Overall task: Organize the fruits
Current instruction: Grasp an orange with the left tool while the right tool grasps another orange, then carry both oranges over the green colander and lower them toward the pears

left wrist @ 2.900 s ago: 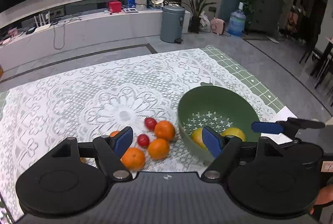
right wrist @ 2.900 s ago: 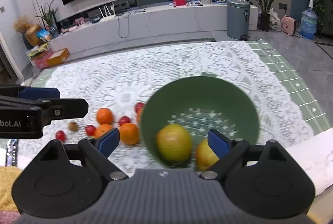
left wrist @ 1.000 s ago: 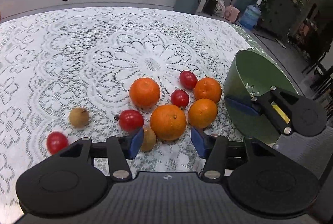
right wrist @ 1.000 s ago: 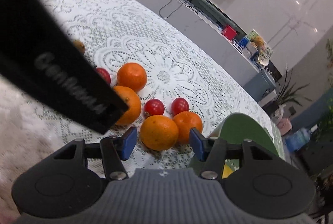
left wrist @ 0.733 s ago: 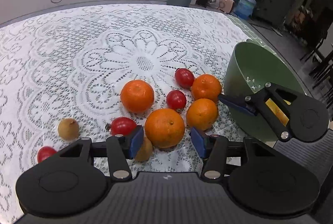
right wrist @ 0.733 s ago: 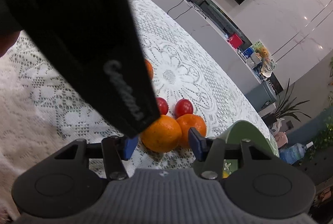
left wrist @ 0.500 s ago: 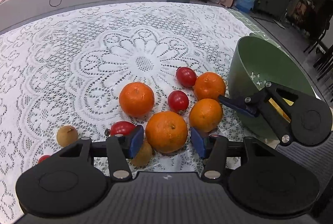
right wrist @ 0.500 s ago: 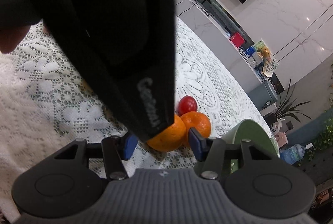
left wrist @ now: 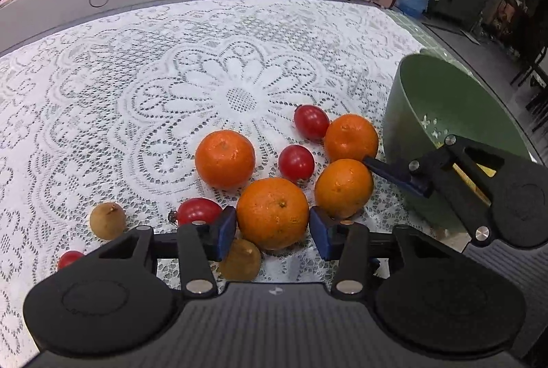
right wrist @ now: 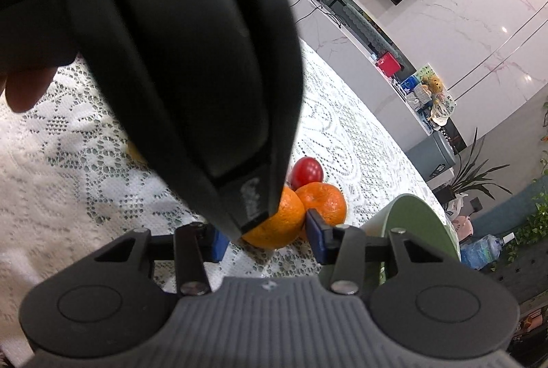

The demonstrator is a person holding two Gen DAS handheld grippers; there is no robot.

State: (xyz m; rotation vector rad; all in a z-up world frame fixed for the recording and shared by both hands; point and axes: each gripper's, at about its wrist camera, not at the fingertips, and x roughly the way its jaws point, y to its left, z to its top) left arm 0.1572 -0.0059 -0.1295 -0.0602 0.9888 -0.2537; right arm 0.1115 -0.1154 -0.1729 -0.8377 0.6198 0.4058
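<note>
Both my left gripper (left wrist: 273,229) and right gripper (right wrist: 263,238) are open around oranges (left wrist: 272,213) on the tablecloth (left wrist: 144,87), nothing gripped, so most fruit waits outside the green bowl (left wrist: 445,101) (something yellow inside).

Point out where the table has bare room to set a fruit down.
Bare lace tablecloth lies beyond and left of the far orange. Crowded: the fruit cluster between the left gripper and the green bowl.

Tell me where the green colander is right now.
In the left wrist view the green colander sits on the lace tablecloth at the right, just beyond the two rightmost oranges, behind the right gripper.
</note>
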